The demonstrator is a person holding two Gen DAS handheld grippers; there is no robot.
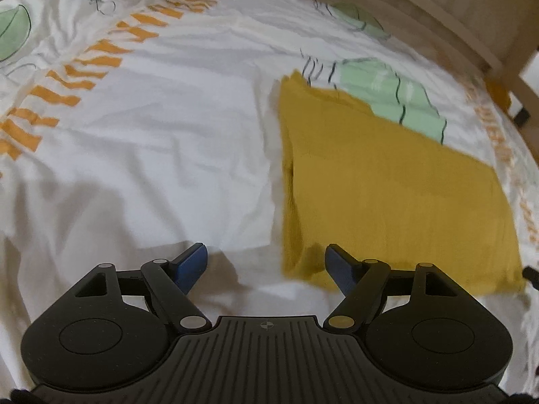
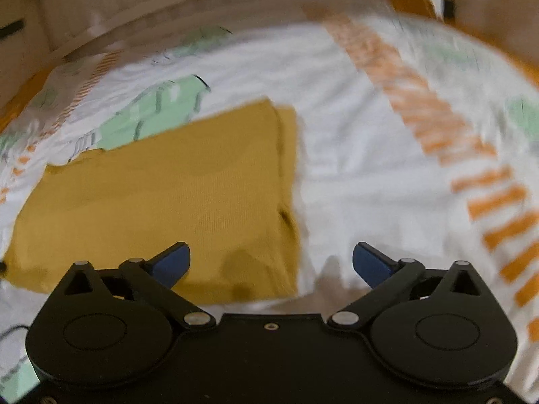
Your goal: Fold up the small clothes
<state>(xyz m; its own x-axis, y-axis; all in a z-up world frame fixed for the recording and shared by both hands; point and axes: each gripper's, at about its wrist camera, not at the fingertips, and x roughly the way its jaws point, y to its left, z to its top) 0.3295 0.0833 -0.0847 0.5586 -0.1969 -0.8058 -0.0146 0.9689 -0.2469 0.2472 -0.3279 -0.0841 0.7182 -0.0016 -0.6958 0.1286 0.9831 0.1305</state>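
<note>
A mustard-yellow garment [image 1: 380, 185] lies folded into a flat rectangle on the white patterned bedsheet [image 1: 161, 128]. In the left wrist view it sits ahead and to the right of my left gripper [image 1: 266, 262], which is open and empty above the sheet, its right fingertip over the garment's near left corner. In the right wrist view the garment [image 2: 175, 195] lies ahead and to the left. My right gripper [image 2: 271, 262] is open and empty above the garment's near right corner. Both views are motion-blurred.
The sheet [image 2: 370, 155] has orange dashes [image 1: 81, 70] and green leaf prints [image 1: 387, 94]. A wooden bed frame [image 1: 438, 10] curves along the far edge, also visible in the right wrist view [image 2: 202, 3].
</note>
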